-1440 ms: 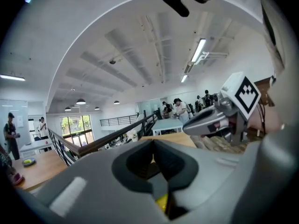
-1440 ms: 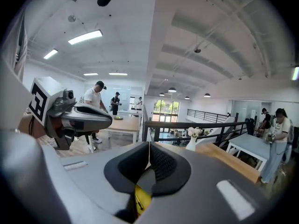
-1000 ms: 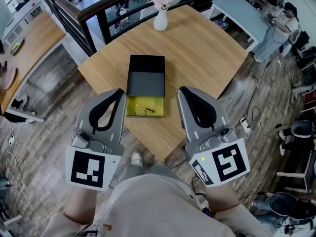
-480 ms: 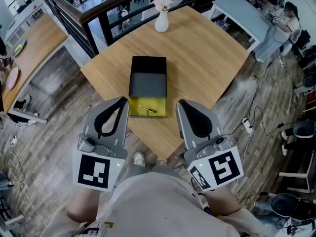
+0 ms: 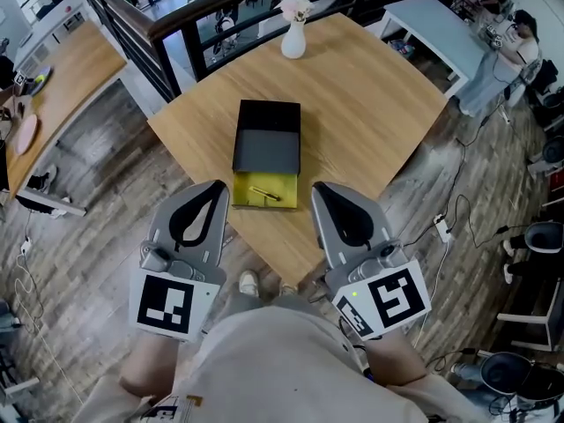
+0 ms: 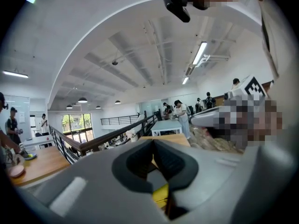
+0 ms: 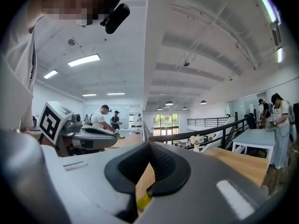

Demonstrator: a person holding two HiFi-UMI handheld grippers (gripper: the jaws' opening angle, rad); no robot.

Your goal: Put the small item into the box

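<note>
- At the near corner of the wooden counter (image 5: 352,104) lies the black box (image 5: 267,139), with its yellow tray (image 5: 247,194) exposed on the side toward the person.
- The small item (image 5: 263,193), a slim gold-coloured piece too small to identify, lies slightly askew inside that yellow tray.
- The left gripper (image 5: 214,189) hangs just left of the tray and the right gripper (image 5: 319,189) just right of it. Both are by the counter's near edges and apart from the box.
- In the left gripper view the fingers (image 6: 133,164) are clenched tip to tip with nothing between them. Only a sliver of the yellow tray shows beyond.
- In the right gripper view the fingers (image 7: 168,164) are likewise pressed together and empty, with counter wood and a bit of yellow past them.
- The placing step looks done, since the item sits in the box and neither gripper carries anything.
- If the box is to be closed, the next move calls for one closed fingertip set square against the tray's near wall. It should push straight along the box's length, with the other gripper steadying the far end so the box does not slide or skew.
- A white vase (image 5: 293,40) stands at the far corner, well apart.
</note>
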